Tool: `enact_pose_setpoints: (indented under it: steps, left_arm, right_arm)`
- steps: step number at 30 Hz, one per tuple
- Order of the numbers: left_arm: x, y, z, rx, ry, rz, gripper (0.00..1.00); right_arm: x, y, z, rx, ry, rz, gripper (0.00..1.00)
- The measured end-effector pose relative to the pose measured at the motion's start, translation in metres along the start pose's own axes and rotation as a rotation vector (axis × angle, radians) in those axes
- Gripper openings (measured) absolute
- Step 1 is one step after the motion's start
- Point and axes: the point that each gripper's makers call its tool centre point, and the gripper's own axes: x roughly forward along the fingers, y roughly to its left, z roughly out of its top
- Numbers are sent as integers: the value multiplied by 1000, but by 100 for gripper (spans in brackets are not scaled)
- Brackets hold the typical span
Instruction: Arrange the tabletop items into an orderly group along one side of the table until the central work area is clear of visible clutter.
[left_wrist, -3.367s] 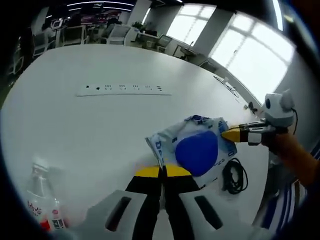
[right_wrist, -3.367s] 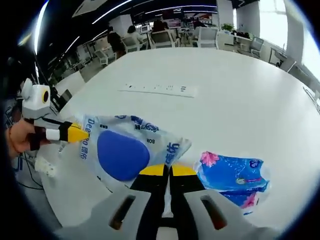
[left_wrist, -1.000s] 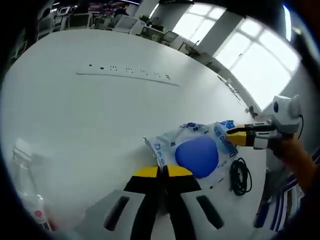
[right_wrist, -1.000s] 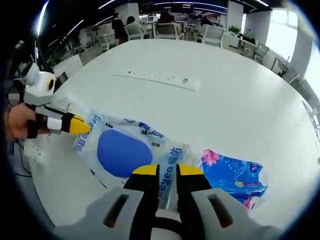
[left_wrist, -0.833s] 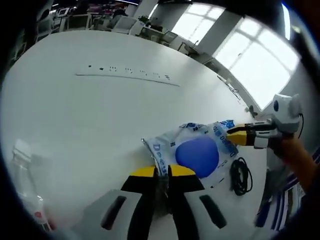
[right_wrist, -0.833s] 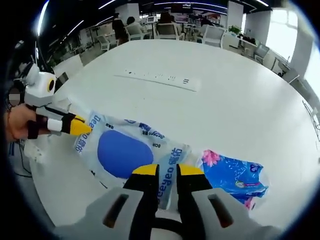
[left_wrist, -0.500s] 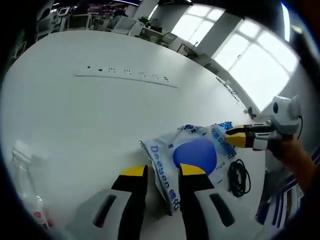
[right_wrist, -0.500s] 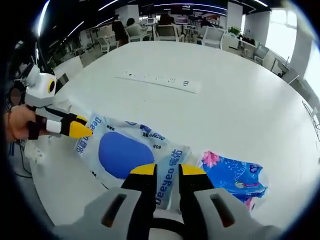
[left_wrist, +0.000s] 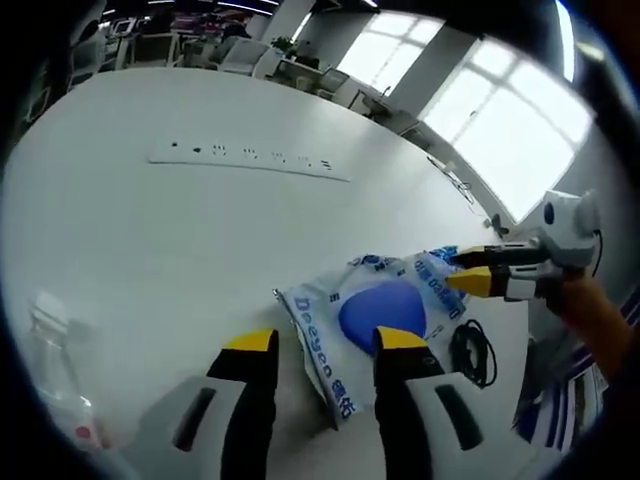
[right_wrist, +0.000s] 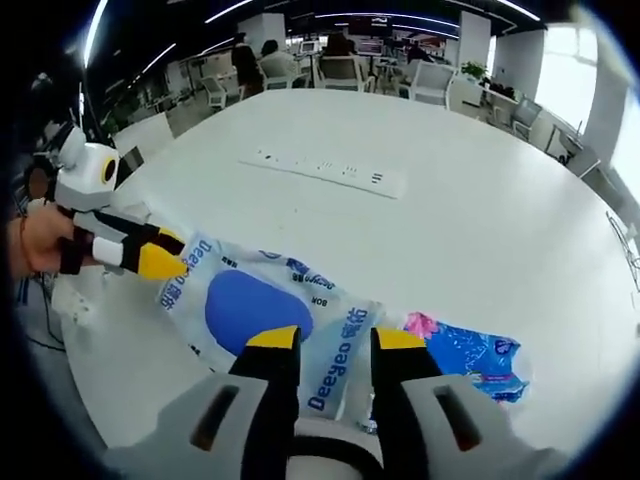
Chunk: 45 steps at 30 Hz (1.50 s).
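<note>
**Both jaws open at the wipes pack**

The left gripper (left_wrist: 315, 342) and the right gripper (right_wrist: 335, 338) stand with jaws apart, holding nothing, one at each end of the soft, crinkled wipes pack (right_wrist: 265, 305) with a blue oval. It lies flat on the smooth white worktop (right_wrist: 480, 210). Beside the pack lies a glossy blue tissue packet (right_wrist: 470, 362); beyond it, a long power strip (right_wrist: 330, 170).

Landmark: wipes pack (right_wrist: 262, 305) flat on table (right_wrist: 480, 180). In the right gripper view, tissue pack (right_wrist: 468, 362) just beside its right edge; power strip (right_wrist: 330, 170) well beyond it. In the left gripper view, cable coil (left_wrist: 470, 352) right of pack (left_wrist: 375, 310), bottle (left_wrist: 62, 385) far left.
</note>
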Motion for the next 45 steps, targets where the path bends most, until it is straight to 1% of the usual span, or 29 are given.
enact_pose_setpoints:
  steps: [5,9,12,17,21,25,28,35,37,40,45]
  left_arm:
    - [-3,-1,2,9,2,-5,41]
    - [-6,-4,5,15,-7,-13,44]
    - [-8,-6,8,22,-13,-17,47]
    - [-14,-10,12,34,-26,-29,51]
    - [-18,-13,14,39,-32,-35,56]
    - [-25,-14,16,45,-40,-41,58]
    - [-29,-17,19,47,-50,-53,62]
    - [-37,-21,21,51,-64,-67,66]
    - [-40,-21,21,57,-63,-66,67]
    - [-44,-22,22,42,-74,-77,69]
    - [-53,-29,26,45,-91,-99,74]
  right_arm:
    - [-4,2,4,-5,-8,8,29]
    - [-7,2,7,-11,-14,14,32]
    - [-10,5,9,0,-19,28,36]
    - [-16,9,15,-13,-28,37,40]
    - [-20,13,20,-20,-39,53,44]
    - [-23,18,24,0,-53,71,45]
    - [-25,23,26,14,-63,90,47]
    - [-30,31,31,45,-86,120,49]
    - [-32,35,33,56,-96,140,50]
    - [-34,37,36,78,-108,152,50]
    - [-38,42,40,99,-124,170,50]
